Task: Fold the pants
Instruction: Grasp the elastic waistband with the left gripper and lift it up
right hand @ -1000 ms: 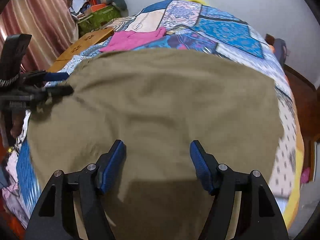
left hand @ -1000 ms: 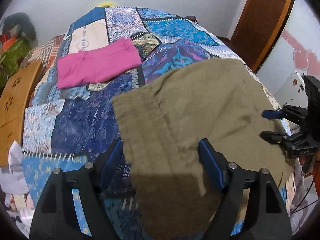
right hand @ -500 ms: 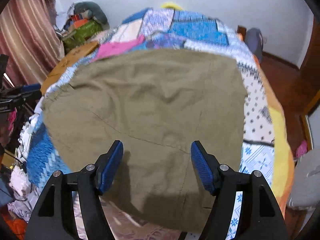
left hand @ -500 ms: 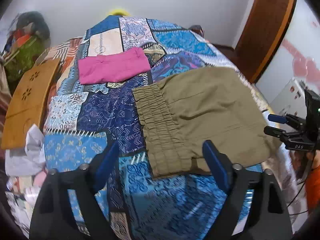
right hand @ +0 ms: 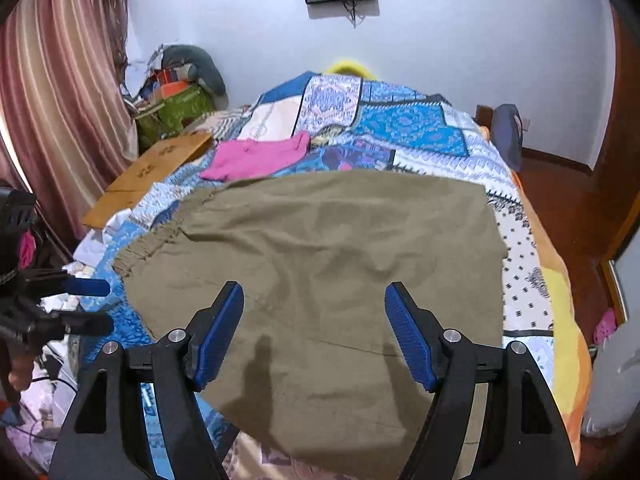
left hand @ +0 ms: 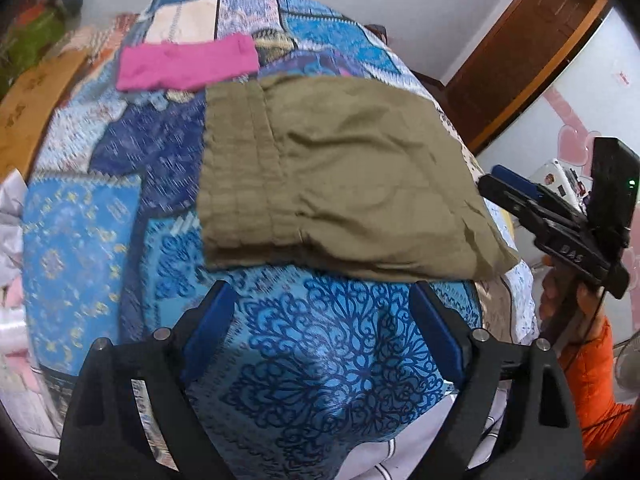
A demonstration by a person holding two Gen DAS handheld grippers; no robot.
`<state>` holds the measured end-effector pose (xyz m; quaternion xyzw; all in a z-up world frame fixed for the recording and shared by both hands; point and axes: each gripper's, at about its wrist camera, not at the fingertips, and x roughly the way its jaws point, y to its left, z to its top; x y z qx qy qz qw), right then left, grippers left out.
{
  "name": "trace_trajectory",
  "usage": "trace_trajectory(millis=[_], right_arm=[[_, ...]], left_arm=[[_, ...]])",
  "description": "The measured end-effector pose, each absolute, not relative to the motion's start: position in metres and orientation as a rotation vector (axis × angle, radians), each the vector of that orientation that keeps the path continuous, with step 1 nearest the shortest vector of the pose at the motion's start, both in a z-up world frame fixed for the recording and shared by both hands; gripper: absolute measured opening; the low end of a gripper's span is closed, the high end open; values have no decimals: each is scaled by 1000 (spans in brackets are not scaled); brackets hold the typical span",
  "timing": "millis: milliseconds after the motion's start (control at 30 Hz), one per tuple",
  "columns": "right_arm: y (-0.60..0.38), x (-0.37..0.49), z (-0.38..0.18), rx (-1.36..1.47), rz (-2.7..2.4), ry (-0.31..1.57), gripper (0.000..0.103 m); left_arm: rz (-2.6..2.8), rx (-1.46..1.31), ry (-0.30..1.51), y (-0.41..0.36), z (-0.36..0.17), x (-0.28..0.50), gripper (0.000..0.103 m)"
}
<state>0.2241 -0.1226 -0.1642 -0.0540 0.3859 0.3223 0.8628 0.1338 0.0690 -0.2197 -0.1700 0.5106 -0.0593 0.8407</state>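
The left tool point(left hand: 320, 332) hangs with its blue-padded fingers spread wide and nothing between them, above the near edge of the bed. The right tool point(right hand: 314, 334) is likewise wide apart and holds nothing, its fingers poised over olive cloth.

The bed point(left hand: 328, 360), covered in a blue patchwork quilt, fills the space ahead of both tools. On it lie the olive pants point(left hand: 340, 184), folded into a rough rectangle; they sit just beyond the left tool's fingertips, with the gathered waistband toward that tool's left side and the far corner reaching the bed's right edge. From the right tool the pants point(right hand: 340, 260) lie directly below and ahead, the waistband off to its left.

Farther ahead of both tools, past the pants and apart from them, a folded pink garment point(left hand: 188, 64) rests on the quilt. To the left of the bed, a wooden board point(right hand: 148, 176) lies beside it.
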Motion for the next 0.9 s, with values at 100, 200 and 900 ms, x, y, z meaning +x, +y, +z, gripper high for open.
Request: trace_trajectory(millis=[100,200,900], right_arm=[[-117,229,-179,-123,674,857,70],[-114,231,-194,-131,676,901,70],[-114,226,-207,-148,721,920,71]], left_arm=[[-144,-441,1091,73,-230,136,90],[-144,-476,1079,74,-232,139,93],[57,-479,980,88,-230,199,44]])
